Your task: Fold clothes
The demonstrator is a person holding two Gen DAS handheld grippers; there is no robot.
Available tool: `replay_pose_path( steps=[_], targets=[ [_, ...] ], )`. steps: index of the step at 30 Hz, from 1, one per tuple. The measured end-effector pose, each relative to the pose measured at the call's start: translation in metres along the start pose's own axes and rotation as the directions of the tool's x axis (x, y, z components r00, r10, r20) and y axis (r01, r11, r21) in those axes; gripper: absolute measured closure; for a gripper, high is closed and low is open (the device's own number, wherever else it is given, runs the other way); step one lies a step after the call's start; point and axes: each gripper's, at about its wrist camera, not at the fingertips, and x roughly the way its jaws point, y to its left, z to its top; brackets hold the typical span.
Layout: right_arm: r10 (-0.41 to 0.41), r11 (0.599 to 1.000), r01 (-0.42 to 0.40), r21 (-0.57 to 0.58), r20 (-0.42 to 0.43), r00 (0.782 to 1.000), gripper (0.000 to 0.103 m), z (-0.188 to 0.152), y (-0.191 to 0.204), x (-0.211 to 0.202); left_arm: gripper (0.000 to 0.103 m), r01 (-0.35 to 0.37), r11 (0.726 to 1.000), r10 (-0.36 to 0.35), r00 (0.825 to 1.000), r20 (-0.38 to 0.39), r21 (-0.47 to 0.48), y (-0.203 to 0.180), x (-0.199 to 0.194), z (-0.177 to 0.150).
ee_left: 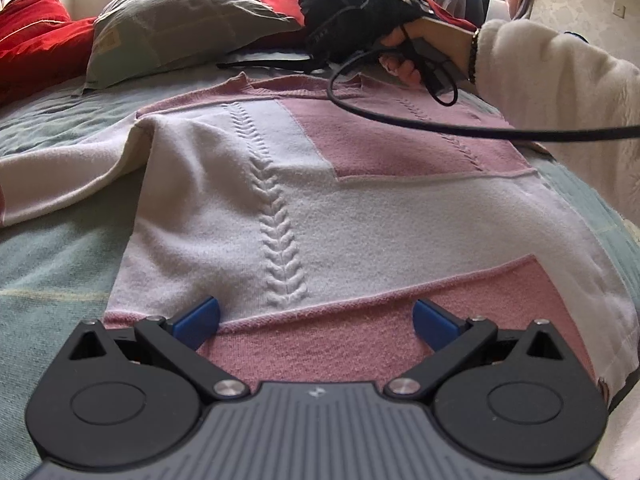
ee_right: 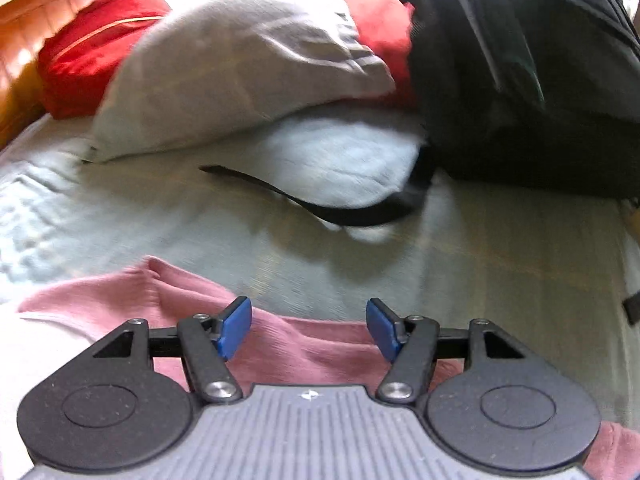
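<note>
A pink and white knit sweater (ee_left: 320, 200) lies spread on the bed, one sleeve folded across its body. My left gripper (ee_left: 316, 322) hovers open over the sweater's pink hem, with nothing between its blue pads. In the left wrist view the right gripper's body, held in a person's hand (ee_left: 404, 56), sits over the far pink collar edge. In the right wrist view my right gripper (ee_right: 308, 326) stands open above the pink collar edge (ee_right: 280, 340), pads apart and pressing on nothing.
A grey pillow (ee_left: 180, 24) and red cushions (ee_left: 32, 36) lie at the head of the bed. A black backpack (ee_right: 520, 72) stands at the far right, its strap (ee_right: 320, 204) trailing over the pale green bedspread (ee_right: 480, 272). A black cable (ee_left: 480, 132) hangs across the sweater.
</note>
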Motion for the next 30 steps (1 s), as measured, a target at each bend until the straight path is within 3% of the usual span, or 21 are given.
replay_pose_path(
  steps=[3, 6, 8, 9, 12, 16, 18, 22, 26, 30],
  targets=[
    [-0.015, 0.999, 0.016, -0.044, 0.011, 1.0, 0.038, 0.012, 0.017, 0.0, 0.001, -0.004, 1.0, 0.004, 1.0, 0.001, -0.001, -0.001, 0.0, 0.0],
    [0.005, 0.998, -0.005, -0.06, -0.009, 1.0, 0.055, 0.018, 0.032, 0.009, 0.001, 0.0, 1.0, 0.0, 1.0, 0.003, 0.003, 0.0, 0.0, -0.001],
    [-0.037, 0.997, 0.035, -0.067, -0.032, 0.999, 0.073, 0.018, 0.04, 0.018, 0.001, 0.007, 1.0, -0.007, 1.0, 0.005, -0.002, 0.001, -0.002, -0.001],
    [-0.047, 0.998, 0.045, -0.053, -0.038, 0.998, 0.075, 0.018, 0.04, 0.019, 0.001, 0.01, 1.0, -0.01, 1.0, 0.005, -0.003, 0.002, -0.002, -0.001],
    [-0.055, 0.998, 0.056, 0.023, -0.06, 0.997, 0.076, 0.016, 0.03, 0.017, 0.001, 0.014, 1.0, -0.014, 1.0, 0.011, 0.007, 0.002, -0.001, -0.003],
    [0.033, 0.993, -0.024, 0.117, -0.079, 0.996, 0.076, 0.01, 0.015, 0.007, 0.001, 0.016, 1.0, -0.016, 1.0, 0.018, 0.007, 0.003, -0.001, -0.003],
    [0.093, 0.991, -0.084, 0.104, -0.091, 0.991, 0.076, 0.006, 0.022, 0.005, 0.001, 0.015, 1.0, -0.015, 1.0, 0.019, 0.007, 0.003, 0.0, -0.003],
    [0.09, 0.996, -0.086, 0.029, -0.182, 0.979, 0.073, -0.008, 0.044, 0.019, 0.001, 0.016, 1.0, -0.016, 1.0, 0.018, 0.01, 0.003, -0.001, -0.004],
    [0.103, 0.994, -0.107, -0.007, -0.2, 0.974, 0.071, -0.008, 0.048, 0.008, 0.001, 0.02, 1.0, -0.02, 1.0, 0.022, 0.012, 0.004, -0.001, -0.004],
    [0.045, 0.999, -0.046, -0.007, -0.109, 0.993, 0.065, 0.006, 0.031, -0.008, 0.001, 0.017, 1.0, -0.017, 1.0, 0.024, 0.012, 0.003, -0.001, -0.005]
  ],
)
